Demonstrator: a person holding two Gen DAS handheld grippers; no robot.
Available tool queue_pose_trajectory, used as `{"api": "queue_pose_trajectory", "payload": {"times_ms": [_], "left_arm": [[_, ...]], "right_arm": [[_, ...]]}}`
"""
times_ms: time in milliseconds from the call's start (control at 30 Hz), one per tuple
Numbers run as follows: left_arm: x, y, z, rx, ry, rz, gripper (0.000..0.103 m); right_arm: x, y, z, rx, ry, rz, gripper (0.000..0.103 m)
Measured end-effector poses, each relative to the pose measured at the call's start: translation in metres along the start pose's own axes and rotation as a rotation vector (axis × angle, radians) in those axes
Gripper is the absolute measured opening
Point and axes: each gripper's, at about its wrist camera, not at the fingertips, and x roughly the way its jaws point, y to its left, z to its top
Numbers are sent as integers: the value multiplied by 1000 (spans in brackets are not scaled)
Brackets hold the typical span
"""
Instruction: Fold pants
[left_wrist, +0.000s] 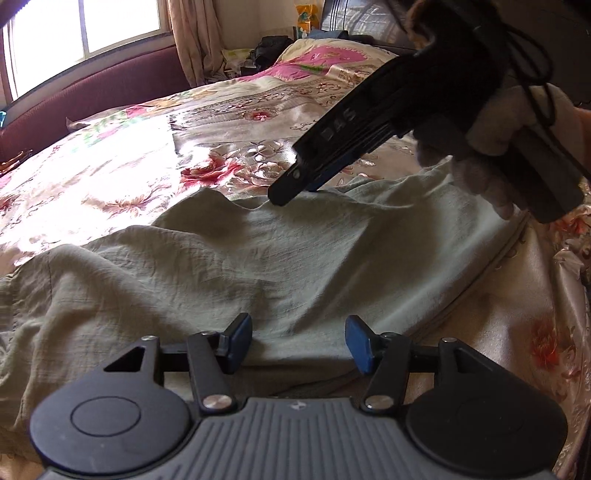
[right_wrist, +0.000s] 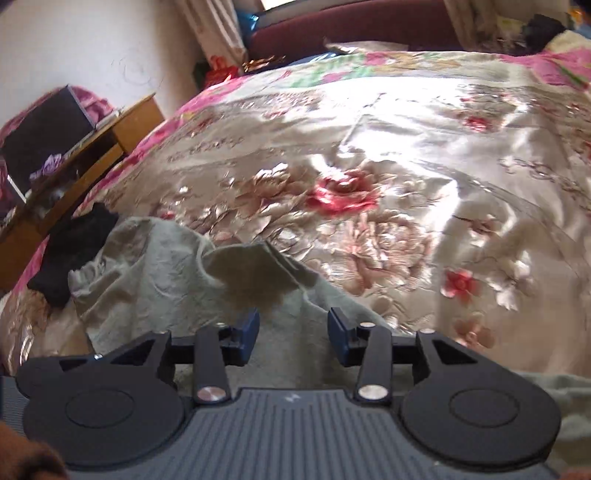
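Pale grey-green crinkled pants (left_wrist: 221, 266) lie spread and rumpled on a floral satin bedspread (left_wrist: 122, 184). My left gripper (left_wrist: 300, 345) hovers open just above the near part of the cloth, with nothing pinched between its blue pads (left_wrist: 240, 343). A gloved hand (left_wrist: 480, 173) holds my right gripper (left_wrist: 290, 190), seen side-on, with its tip at the far edge of the pants. In the right wrist view the right gripper (right_wrist: 293, 336) is open over the pants (right_wrist: 166, 280), and a raised fold of cloth stands just ahead of it.
A black garment (right_wrist: 74, 251) lies beside the pants near the bed's left edge. A wooden bedside table (right_wrist: 110, 136) stands left of the bed. A dark red padded bench (left_wrist: 92, 92) runs under the window, and dark clothes (left_wrist: 269, 48) are piled at the far end.
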Motion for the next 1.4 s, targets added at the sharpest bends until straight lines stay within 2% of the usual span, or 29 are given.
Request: {"api": "queue_pose_trajectory", "payload": {"times_ms": [33, 67, 100, 167, 267, 333, 433, 467, 633, 700, 733, 767, 800, 833, 900, 967, 1067, 1133, 1167, 1200, 1267, 1400], "left_arm": [[-1, 4, -4, 4, 12, 13, 71], [-3, 8, -10, 6, 27, 35, 72], [-6, 13, -15, 3, 28, 49, 72], [-18, 21, -24, -21, 13, 51, 73], [-34, 35, -33, -82, -3, 37, 75], [-41, 43, -36, -114, -13, 33, 75], [-49, 52, -37, -121, -37, 77, 75], [-50, 56, -38, -120, -44, 96, 75], [-57, 82, -38, -135, -82, 203, 75], [-59, 94, -39, -142, -101, 237, 75], [-59, 99, -39, -143, -104, 255, 76], [-57, 105, -40, -145, -104, 278, 76], [-55, 110, -41, -150, -101, 293, 76], [-51, 115, -43, -164, -91, 308, 76], [-40, 126, -49, -200, -47, 339, 76], [-28, 133, -60, -247, 18, 349, 76], [-32, 138, -71, -301, 19, 333, 76], [-35, 138, -75, -312, 24, 332, 76], [-36, 137, -76, -309, 26, 334, 76], [-37, 137, -74, -303, 30, 336, 76], [-41, 134, -71, -286, 34, 344, 76], [-49, 126, -64, -254, 31, 378, 76]], "right_arm": [[14, 7, 4, -66, 29, -50, 41], [27, 14, 3, -132, 58, -147, 37], [35, 14, 3, -153, 80, -199, 29], [40, -5, 2, -70, 107, -222, 29], [29, -18, 5, 5, 70, -259, 36], [20, -12, 8, 3, 34, -226, 36], [23, 8, 23, 0, 20, -77, 38], [29, 12, 27, 3, 23, -45, 43], [70, 26, 45, -36, 50, -18, 45], [79, 24, 47, -8, 97, 50, 45], [81, 22, 46, 6, 104, 82, 43], [80, 21, 46, 17, 100, 102, 30], [80, 19, 48, 33, 95, 122, 12], [80, 14, 50, 73, 87, 150, 7], [83, 4, 54, 168, 74, 187, 5], [89, -3, 57, 222, 55, 170, 4], [91, -28, 59, 360, -19, 131, 4], [96, -44, 54, 452, -12, 137, 6], [99, -46, 50, 470, 6, 123, 11], [101, -47, 47, 471, 26, 116, 11], [89, -42, 45, 462, -3, 116, 15], [39, -27, 34, 367, -158, 60, 33]]}}
